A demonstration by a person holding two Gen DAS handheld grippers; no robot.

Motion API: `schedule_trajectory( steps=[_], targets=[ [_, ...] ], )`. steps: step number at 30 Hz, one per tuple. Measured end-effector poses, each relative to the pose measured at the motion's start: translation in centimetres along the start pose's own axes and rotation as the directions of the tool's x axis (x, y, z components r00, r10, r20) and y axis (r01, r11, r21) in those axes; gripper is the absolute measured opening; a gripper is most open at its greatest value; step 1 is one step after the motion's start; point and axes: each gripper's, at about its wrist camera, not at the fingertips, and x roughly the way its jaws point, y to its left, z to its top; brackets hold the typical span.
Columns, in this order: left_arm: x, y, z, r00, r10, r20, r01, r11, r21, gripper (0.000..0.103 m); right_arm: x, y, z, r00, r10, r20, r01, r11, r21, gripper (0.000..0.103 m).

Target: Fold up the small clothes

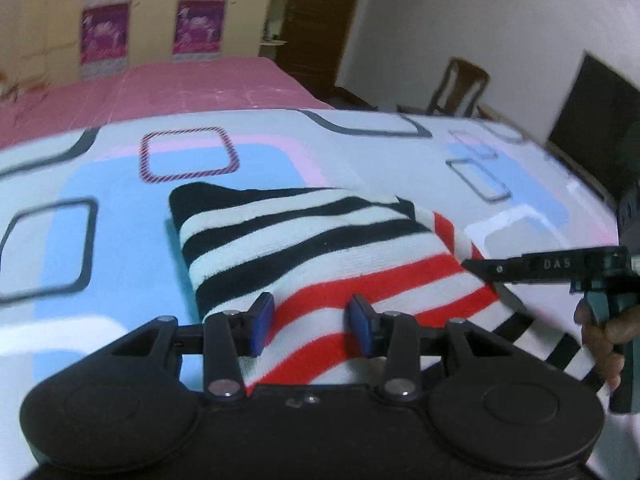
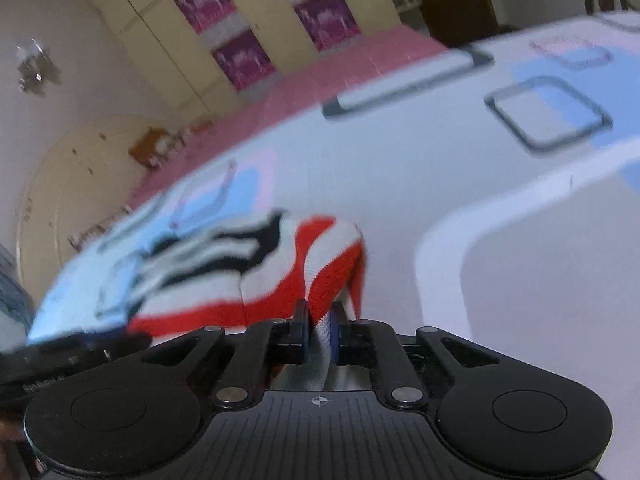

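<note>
On the bed (image 1: 360, 152), spread with a white sheet printed with blue, pink and dark rounded squares, lies a striped garment (image 1: 312, 248), folded into a thick pad. In the left wrist view its far part is black and white and its near part red and white; it sits in the middle of the sheet, close in front of the camera. The left tongs (image 1: 312, 324) hang over the near red-striped edge with their blue pads (image 1: 262, 322) standing apart, the cloth showing between them and neither pad pressing on it, so they are open. At the right, the right tongs (image 1: 476, 266) reach in from the side, their dark tip meeting the garment's right corner, where the red stripes rise in a small peak. A hand (image 1: 600, 340) grips the handle at the right edge. Far behind, a pink cover (image 1: 160, 88) lies on the bed, with a wardrobe (image 1: 152, 8), a wooden chair (image 1: 460, 88) and a dark screen (image 1: 596, 112) around the room.

In the right wrist view, blurred by motion, the right tongs (image 2: 320, 332) are closed on a fold of the striped garment (image 2: 280, 264): red and white cloth is pinched between the two pads and stands up from them in a ridge. The rest of the garment trails away to the left, its black stripes smeared. The sheet (image 2: 520, 240) stretches off to the right, and the wardrobe (image 2: 240, 40) stands far behind.
</note>
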Motion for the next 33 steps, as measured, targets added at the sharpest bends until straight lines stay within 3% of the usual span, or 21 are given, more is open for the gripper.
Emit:
schedule_trajectory(
  steps=[5, 7, 9, 12, 14, 15, 18, 22, 25, 29, 30, 31, 33],
  targets=[
    [-0.9, -0.1, 0.7, 1.000, 0.002, -0.028, 0.000, 0.999, 0.041, 0.039, -0.9, 1.0, 0.4, 1.000, -0.024, -0.012, 0.024, 0.999, -0.029, 0.010],
    [-2.5, -0.2, 1.0, 0.999, -0.021, 0.028, 0.020, 0.999, 0.041, 0.039, -2.5, 2.1, 1.2, 0.995, -0.062, 0.073, 0.066, 0.997, -0.048, 0.035],
    [-3.0, -0.6, 1.4, 0.997, -0.031, 0.064, 0.029, 0.999, 0.042, 0.039, -3.3, 3.4, 1.8, 0.992, -0.049, 0.120, 0.061, 0.993, -0.101, 0.036],
    [-1.2, -1.1, 1.7, 0.999, -0.035, 0.014, 0.034, 0.998, 0.046, 0.039, -1.0, 5.6, 2.2, 0.998, -0.021, 0.060, 0.032, 0.983, -0.180, 0.036],
    [0.6, -1.4, 1.1, 0.998, -0.021, -0.059, 0.025, 0.998, 0.059, 0.039, 1.9, 6.4, 1.7, 0.995, -0.089, -0.035, 0.077, 0.965, -0.251, 0.029],
    [0.8, -1.3, 0.8, 0.999, -0.021, -0.047, 0.024, 0.998, 0.060, 0.039, 2.8, 6.3, 1.3, 0.991, -0.129, -0.038, 0.114, 0.955, -0.275, 0.027],
    [0.2, -1.1, 1.0, 0.999, -0.023, -0.044, 0.025, 0.999, 0.036, 0.038, 2.4, 6.2, 1.8, 0.989, -0.133, -0.059, 0.115, 0.962, -0.248, 0.027],
    [-4.0, -1.7, 0.2, 0.998, -0.059, 0.025, 0.058, 0.997, 0.051, 0.038, -1.8, 7.5, 1.3, 0.996, -0.091, 0.002, 0.087, 0.942, -0.323, 0.027],
    [-7.6, -2.4, -2.2, 0.996, -0.080, 0.049, 0.077, 0.996, 0.055, 0.038, -5.2, 7.8, -0.7, 0.999, -0.052, -0.009, 0.045, 0.920, -0.389, 0.027],
    [-10.7, -3.5, -4.5, 0.996, -0.085, 0.034, 0.083, 0.995, 0.056, 0.025, -8.4, 9.4, -4.3, 0.999, -0.038, -0.020, 0.024, 0.877, -0.479, 0.026],
    [-11.0, -3.9, -4.8, 0.996, -0.082, 0.023, 0.080, 0.995, 0.066, 0.024, -8.8, 9.5, -5.2, 0.999, -0.033, -0.027, 0.015, 0.870, -0.493, 0.009],
    [-11.3, -4.1, -5.2, 0.997, -0.080, 0.009, 0.079, 0.995, 0.066, 0.020, -8.9, 9.8, -6.0, 0.998, -0.035, -0.043, 0.008, 0.859, -0.512, 0.000],
    [-11.4, -4.4, -6.0, 0.997, -0.081, -0.019, 0.082, 0.995, 0.049, 0.018, -9.1, 10.0, -7.4, 0.997, -0.058, -0.057, 0.016, 0.829, -0.559, 0.000]
  ],
)
